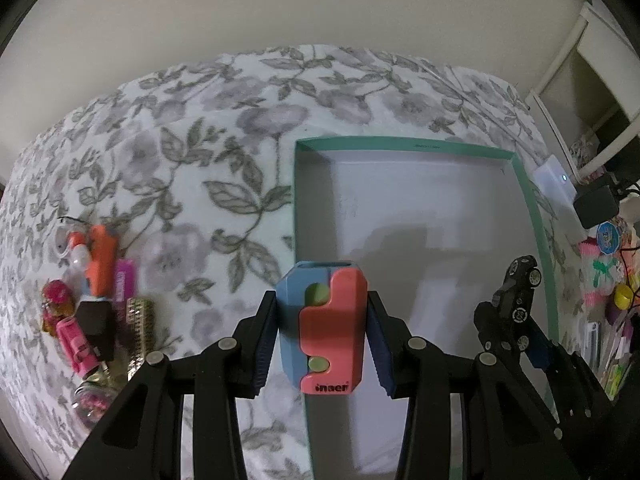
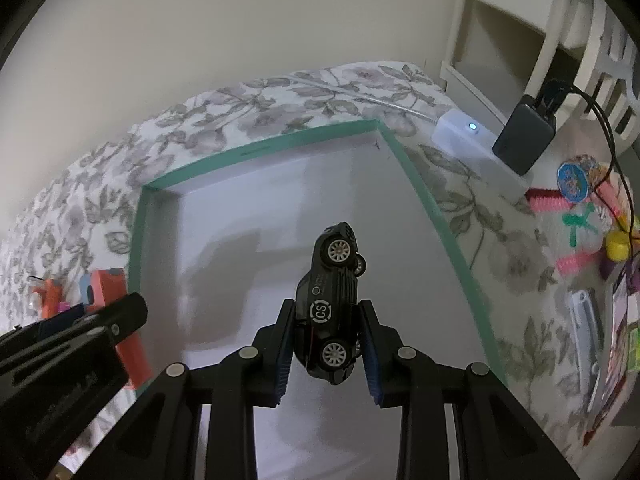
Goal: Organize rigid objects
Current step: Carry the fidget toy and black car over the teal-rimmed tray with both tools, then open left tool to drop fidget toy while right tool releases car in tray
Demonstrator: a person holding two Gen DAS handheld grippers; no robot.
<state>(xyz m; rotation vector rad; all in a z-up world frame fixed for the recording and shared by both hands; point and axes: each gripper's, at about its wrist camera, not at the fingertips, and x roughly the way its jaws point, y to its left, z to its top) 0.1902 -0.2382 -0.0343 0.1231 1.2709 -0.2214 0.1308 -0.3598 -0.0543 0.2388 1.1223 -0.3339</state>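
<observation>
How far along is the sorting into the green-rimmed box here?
Nothing looks done yet: the green-rimmed box shows only bare floor. In hand: the left gripper is shut on a blue and coral plastic block at the box's left wall, and the right gripper is shut on a black toy car above the box. Left: a pile of small items on the floral blanket.

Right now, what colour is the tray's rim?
Teal-green rim around a white inside; clearest in the right wrist view.

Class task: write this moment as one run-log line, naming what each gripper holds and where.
left gripper: shut on blue-and-red block at tray's left rim | right gripper: shut on black toy car over green-rimmed tray | tray: nothing inside
</observation>
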